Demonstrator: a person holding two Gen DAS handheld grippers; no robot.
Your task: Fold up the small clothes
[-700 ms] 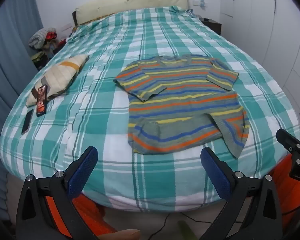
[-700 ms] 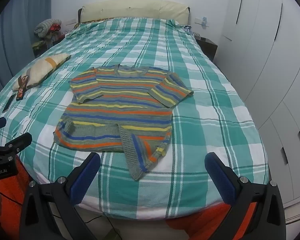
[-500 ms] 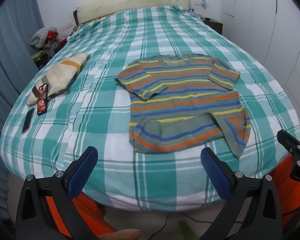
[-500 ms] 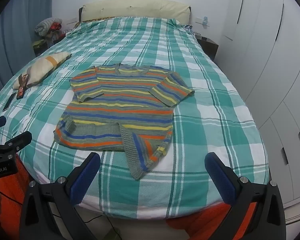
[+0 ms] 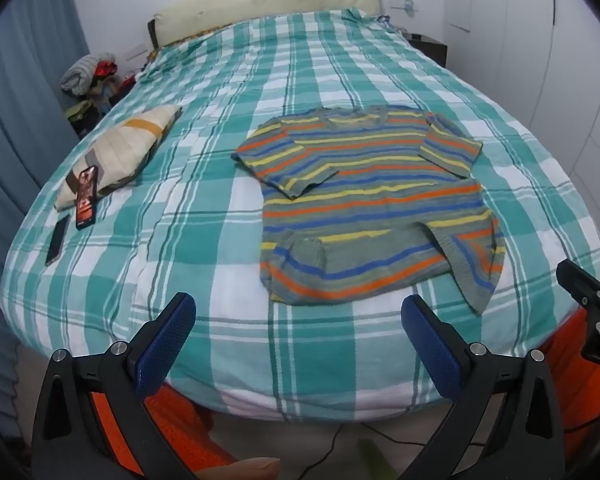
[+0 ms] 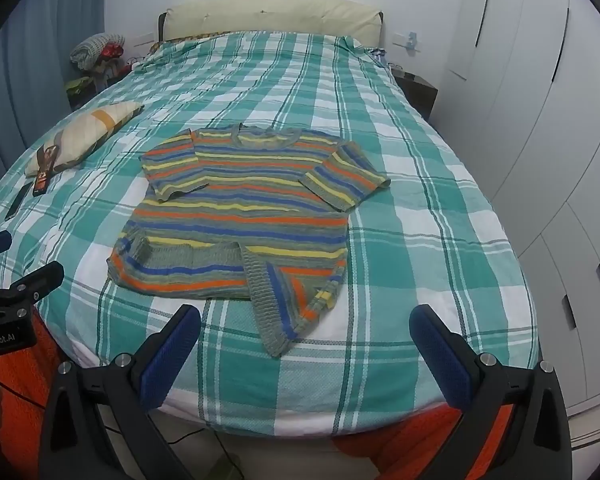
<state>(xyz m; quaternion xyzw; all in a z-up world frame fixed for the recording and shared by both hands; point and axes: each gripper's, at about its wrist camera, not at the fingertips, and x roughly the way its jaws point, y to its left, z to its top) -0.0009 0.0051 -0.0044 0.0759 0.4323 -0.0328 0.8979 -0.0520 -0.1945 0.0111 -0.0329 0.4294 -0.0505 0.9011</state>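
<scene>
A small striped sweater in grey, orange, blue and yellow lies flat on the green-and-white checked bed, neck toward the headboard. Its hem is turned up and the near right corner hangs toward the bed's foot edge. It also shows in the right wrist view. My left gripper is open and empty, off the foot of the bed, just short of the hem. My right gripper is open and empty, near the sweater's lower right corner.
A striped pillow lies at the bed's left side with a phone leaning on it and a dark device beside it. White wardrobes stand on the right. Blue curtains hang on the left. A cable lies on the floor.
Both grippers have edged slightly forward toward the bed; the sweater sits a little lower in both views. Neither jaw opening has changed.
</scene>
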